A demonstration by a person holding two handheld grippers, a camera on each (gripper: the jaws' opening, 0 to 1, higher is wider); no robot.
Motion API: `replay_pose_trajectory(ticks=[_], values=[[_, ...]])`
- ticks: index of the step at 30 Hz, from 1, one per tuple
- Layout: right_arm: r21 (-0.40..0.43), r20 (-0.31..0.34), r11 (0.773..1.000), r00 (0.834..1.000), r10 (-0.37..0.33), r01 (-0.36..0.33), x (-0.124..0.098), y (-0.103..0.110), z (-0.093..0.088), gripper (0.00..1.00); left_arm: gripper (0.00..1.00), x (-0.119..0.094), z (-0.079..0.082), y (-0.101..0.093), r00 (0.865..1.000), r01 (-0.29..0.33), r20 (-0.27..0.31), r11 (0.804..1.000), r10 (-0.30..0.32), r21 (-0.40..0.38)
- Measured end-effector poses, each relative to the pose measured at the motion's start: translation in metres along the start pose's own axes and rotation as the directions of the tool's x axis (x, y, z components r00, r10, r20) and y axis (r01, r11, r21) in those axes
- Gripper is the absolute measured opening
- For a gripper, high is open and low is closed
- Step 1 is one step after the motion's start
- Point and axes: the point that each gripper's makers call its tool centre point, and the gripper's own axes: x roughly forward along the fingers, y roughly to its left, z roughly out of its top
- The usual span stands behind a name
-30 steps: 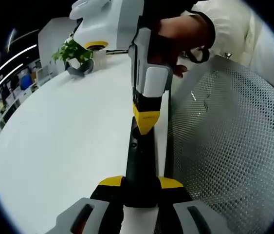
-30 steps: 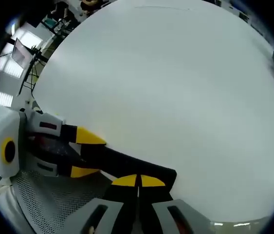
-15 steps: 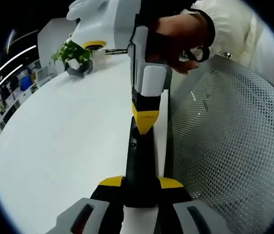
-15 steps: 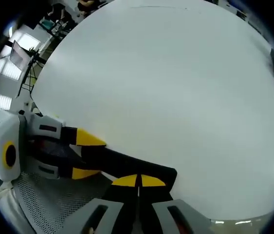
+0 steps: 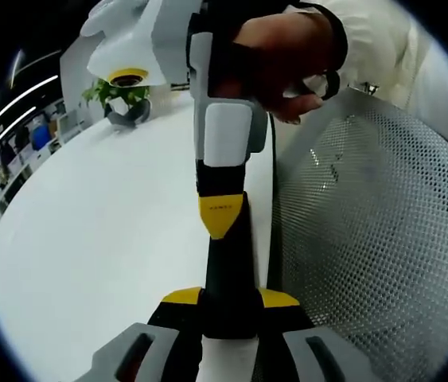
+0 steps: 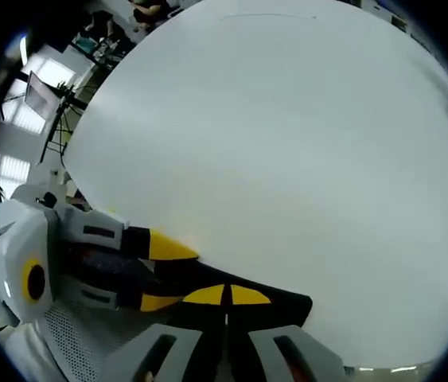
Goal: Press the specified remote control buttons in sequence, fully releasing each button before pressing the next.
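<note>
Remote control [image 5: 227, 278]: a long black remote. It lies along the near edge of the white table [image 5: 96, 239] and sticks out past that edge, next to a white mesh chair [image 5: 375, 239]. In the right gripper view the remote [image 6: 243, 288] runs from the left gripper across to the right gripper's tips.

Left gripper [image 5: 230, 298]: its yellow-tipped jaws pinch the near end of the remote, one on each side.

Right gripper [image 6: 225, 296]: its two yellow tips are pressed together, with just a thin line between them. In the left gripper view the right gripper [image 5: 222, 216] comes down from above, held by a person's hand [image 5: 275, 56], and its yellow tip is on the top face of the remote.

Far end of the table: a small green plant [image 5: 116, 94] in a dark pot.

Which button: too small to tell.
</note>
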Motion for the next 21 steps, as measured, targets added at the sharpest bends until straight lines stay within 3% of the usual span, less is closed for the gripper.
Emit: replay_pose_trajectory(ticks=[21], values=[[-0.020, -0.024, 1.000, 0.999, -0.025, 0.024, 0.0057, -0.0017, 0.0026, 0.00, 0.23, 0.0001, 0.0002, 0.0007, 1.000, 0.001, 0.006, 1.000, -0.001, -0.003]])
